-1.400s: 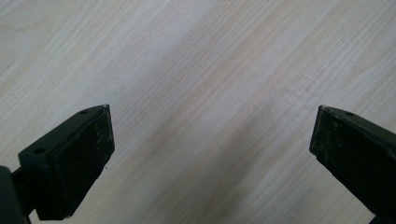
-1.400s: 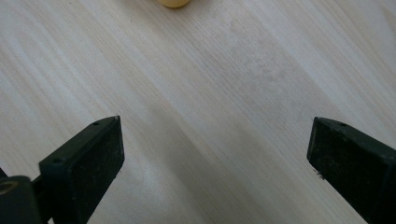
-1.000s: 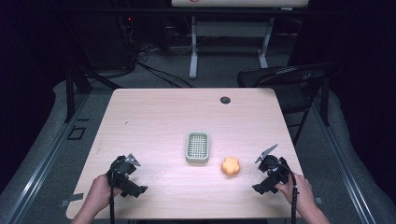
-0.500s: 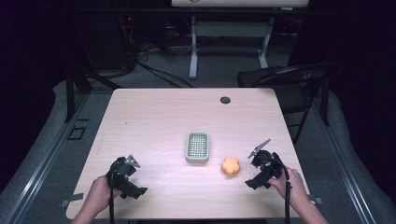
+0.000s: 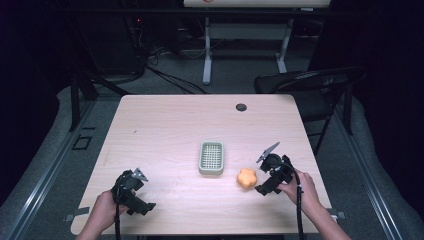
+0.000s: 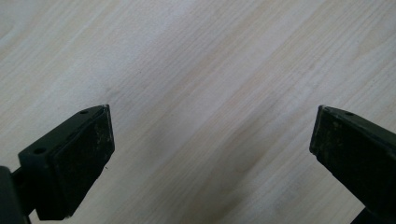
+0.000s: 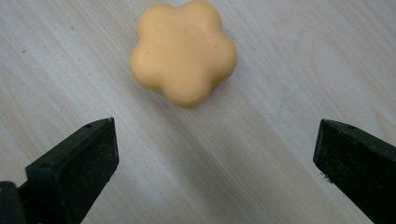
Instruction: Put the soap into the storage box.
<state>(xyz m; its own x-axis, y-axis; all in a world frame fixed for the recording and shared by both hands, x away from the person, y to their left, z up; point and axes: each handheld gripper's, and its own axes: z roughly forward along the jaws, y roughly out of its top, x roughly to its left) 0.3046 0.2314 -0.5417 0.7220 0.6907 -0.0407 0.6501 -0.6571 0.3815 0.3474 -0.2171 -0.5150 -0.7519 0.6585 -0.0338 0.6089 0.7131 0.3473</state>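
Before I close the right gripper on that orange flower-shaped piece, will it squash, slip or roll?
The orange flower-shaped piece looks solid and waxy-smooth, like soap, so probably firm but somewhat slippery. It lies flat on the table, so rolling seems unlikely. Its lobed edge may twist between the open right gripper jaws.

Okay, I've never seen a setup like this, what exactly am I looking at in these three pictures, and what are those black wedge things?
A person sits at a wooden table and holds a hand-operated gripper in each hand; there is no robot arm. The high view comes from a fixed camera above, looking down on the table. It shows the left gripper and the right gripper near the table's front edge.

The other two pictures come from small cameras riding on each gripper. The black wedges are that gripper's own two jaws, seen from behind.

On the table lie a small greenish tray with a grid insert, an orange flower-shaped piece beside it, and a small dark round thing near the far edge.

Nothing is held. Both grippers are open: the left one over bare wood, the right one pointing at the orange piece without touching it.
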